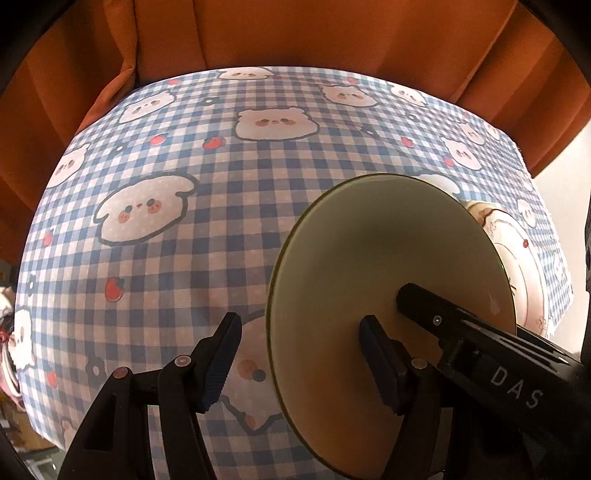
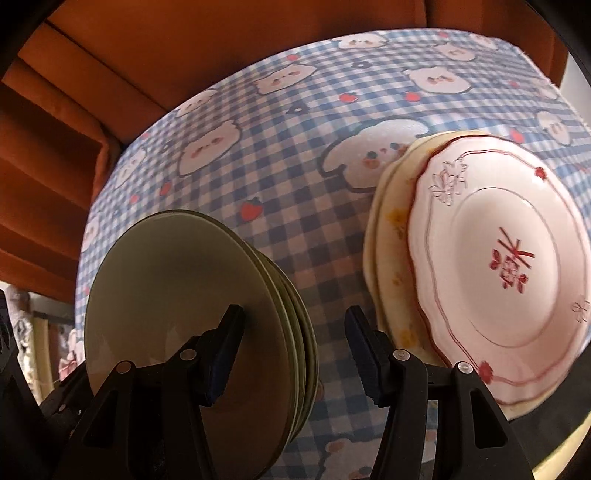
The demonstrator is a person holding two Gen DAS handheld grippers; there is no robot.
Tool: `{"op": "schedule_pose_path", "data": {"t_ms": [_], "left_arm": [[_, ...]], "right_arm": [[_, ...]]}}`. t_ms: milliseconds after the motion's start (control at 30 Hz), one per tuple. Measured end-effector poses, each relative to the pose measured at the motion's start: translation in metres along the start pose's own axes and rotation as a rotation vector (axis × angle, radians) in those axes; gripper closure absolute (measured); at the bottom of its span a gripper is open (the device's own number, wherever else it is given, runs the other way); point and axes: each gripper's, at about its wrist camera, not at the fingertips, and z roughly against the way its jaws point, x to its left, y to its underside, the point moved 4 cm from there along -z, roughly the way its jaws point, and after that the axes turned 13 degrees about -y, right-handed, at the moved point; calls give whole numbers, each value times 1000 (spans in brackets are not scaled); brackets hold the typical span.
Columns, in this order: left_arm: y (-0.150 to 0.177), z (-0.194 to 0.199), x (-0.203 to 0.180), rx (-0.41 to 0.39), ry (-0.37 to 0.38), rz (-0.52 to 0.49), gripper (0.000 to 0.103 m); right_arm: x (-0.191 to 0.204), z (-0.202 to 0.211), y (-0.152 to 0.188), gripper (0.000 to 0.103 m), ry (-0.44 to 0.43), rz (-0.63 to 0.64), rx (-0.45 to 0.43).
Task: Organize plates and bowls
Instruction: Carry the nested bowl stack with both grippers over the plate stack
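While both grippers point steeply down at the table, neither one clamps anything.

Left wrist view, left to right: checked tablecloth (image 1: 177,258) with bear and strawberry print fills the left and centre of the frame, orange curtain (image 1: 295,33) across the top. Left gripper (image 1: 299,358) at bottom centre, jaws roughly half open. Its left finger sits over bare cloth; its right finger sits over the face of the green plate (image 1: 369,266), lower right of the frame. The plate's left rim falls in the gap between the fingers, no pad pressing on it. Touching or just above: can't tell. Right gripper (image 1: 417,301) comes in from the lower right corner, one finger tip over the same green plate. Patterned white plate (image 1: 524,266) pokes out behind the green one at the right edge.

Right wrist view, left to right: green plate stack (image 2: 184,295) in the lower left, several rims visible on its right side. Right gripper (image 2: 293,356) bottom centre, jaws about half open. Left finger overlaps the top green plate near its right rim; right finger is over cloth in the gap between the two stacks. Nothing gripped. Pink plate (image 2: 509,266) with red floral print tops a stack of cream plates (image 2: 391,229) at the right of the frame. The two stacks sit near each other, not touching.
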Motion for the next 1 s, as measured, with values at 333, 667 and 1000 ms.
{"op": "schedule_pose_path", "data": {"t_ms": [333,667,1000], "left_arm": [[-4,5,-10,-1,-49,8,58],[-5,5,-8,6,-20,44,60],[1,9,0,13,66,40,59]], "right_arm": [[5,-7,-8,62,-115,38,68],[8,-6,-11,63,-79,63,85],[19,5,-4,63,12,54,49]]}}
